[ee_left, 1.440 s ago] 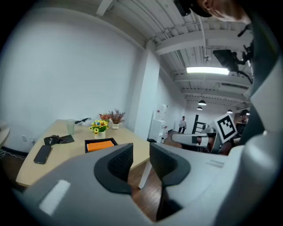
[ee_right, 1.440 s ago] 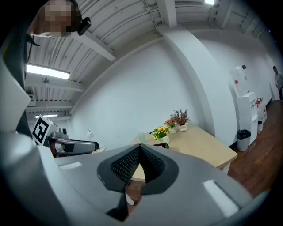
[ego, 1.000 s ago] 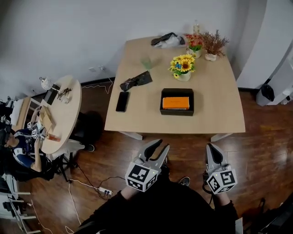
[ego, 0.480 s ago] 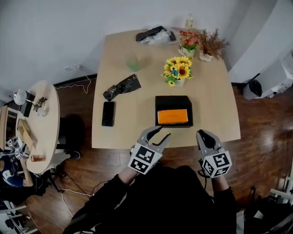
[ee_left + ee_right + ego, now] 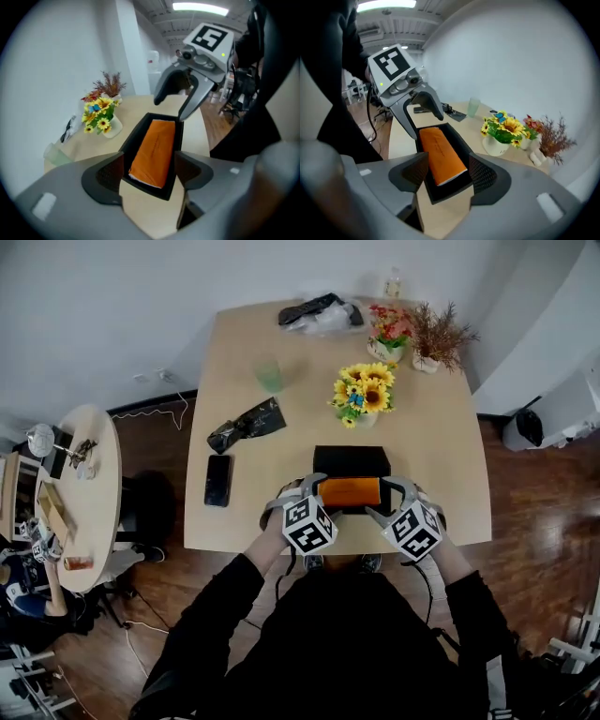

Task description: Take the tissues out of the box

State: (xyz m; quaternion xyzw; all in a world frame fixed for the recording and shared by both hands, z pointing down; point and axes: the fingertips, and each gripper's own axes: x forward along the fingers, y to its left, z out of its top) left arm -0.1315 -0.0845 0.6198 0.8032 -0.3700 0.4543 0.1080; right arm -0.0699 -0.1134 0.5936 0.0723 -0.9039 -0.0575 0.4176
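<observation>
Delta vs a second ago: both claws were shut and hanging low over the floor, short of the worktop (image 5: 441,456). Now they're up at its near edge, flanking the black box (image 5: 352,457)

- left claw (image 5: 150,173) sits at the box's left end and right claw (image 5: 448,176) at its right end, each aimed inward along the box
- both sets of jaws are opening, pads apart. Each gripper view has the box end and the orange tissue pack (image 5: 349,492) lined up in the gap but beyond the pads, so nothing is clamped
- the pack lies flat inside the box, not lifted. The box is close to the worktop's near edge, right of centre

My read: approach done, pre-grasp set, extraction not started. Next move likely needs a descent onto the pack's ends without catching the box walls
</observation>
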